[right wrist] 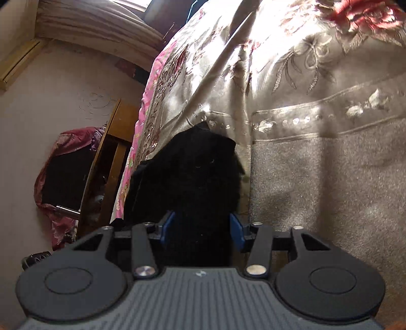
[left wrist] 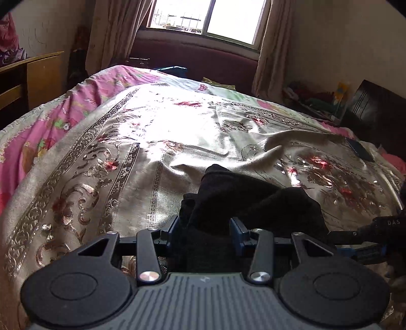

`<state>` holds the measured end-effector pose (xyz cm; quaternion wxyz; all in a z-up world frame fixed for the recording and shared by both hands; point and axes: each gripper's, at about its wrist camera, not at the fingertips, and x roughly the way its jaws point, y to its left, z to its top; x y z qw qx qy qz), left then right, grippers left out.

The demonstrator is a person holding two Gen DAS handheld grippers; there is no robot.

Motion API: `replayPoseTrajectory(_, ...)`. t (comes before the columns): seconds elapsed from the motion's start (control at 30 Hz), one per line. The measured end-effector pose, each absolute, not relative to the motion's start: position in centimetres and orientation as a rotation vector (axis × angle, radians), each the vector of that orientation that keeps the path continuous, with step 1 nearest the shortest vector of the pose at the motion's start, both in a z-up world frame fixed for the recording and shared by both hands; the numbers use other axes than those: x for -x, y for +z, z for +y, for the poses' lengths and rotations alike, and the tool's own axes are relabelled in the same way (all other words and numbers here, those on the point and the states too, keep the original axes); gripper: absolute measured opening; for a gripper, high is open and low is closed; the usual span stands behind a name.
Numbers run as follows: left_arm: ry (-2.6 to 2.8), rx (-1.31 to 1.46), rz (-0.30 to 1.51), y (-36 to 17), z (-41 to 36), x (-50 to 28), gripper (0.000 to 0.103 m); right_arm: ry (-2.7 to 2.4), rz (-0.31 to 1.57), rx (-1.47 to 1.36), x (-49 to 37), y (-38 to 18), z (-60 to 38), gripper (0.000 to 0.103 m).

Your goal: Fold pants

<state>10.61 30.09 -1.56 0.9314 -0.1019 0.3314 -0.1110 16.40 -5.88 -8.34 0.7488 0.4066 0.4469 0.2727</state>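
Observation:
The black pants (left wrist: pixel 243 200) lie bunched in a heap on the shiny floral bedspread (left wrist: pixel 152 132), near the bed's front edge. My left gripper (left wrist: pixel 205 228) has its blue pads (left wrist: pixel 237 229) about half apart, and a thick wad of the black cloth fills the gap and touches both pads. In the right wrist view, which is tilted, the pants (right wrist: pixel 198 172) rise as a dark mound against the bedspread (right wrist: pixel 304 165). My right gripper (right wrist: pixel 201 228) stands with its jaws apart around the near end of that mound, its pads (right wrist: pixel 168 227) not pressing it.
A pink patterned quilt (left wrist: pixel 38 137) lies under the bedspread on the left side. A wooden desk (left wrist: pixel 38 76) stands left of the bed, a window (left wrist: pixel 208 17) with curtains behind it. A dark flat object (left wrist: pixel 360 149) lies at the bed's right edge. A cluttered shelf (left wrist: pixel 317 99) is at right.

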Motion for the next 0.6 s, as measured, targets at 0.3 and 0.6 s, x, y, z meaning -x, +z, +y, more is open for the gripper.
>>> replayPoseTrajectory(0.3,-0.244,0.381,0.768,-4.4,31.5,-10.9,0.065,0.669,0.973,-0.870,-17.8,-7.4,-4.4,0.020)
replayPoseTrajectory(0.6,-0.540,0.387,0.844,-3.9,20.7,-8.2,0.061,0.525,1.040,-0.476,-15.7,-1.7,-13.5,0.023)
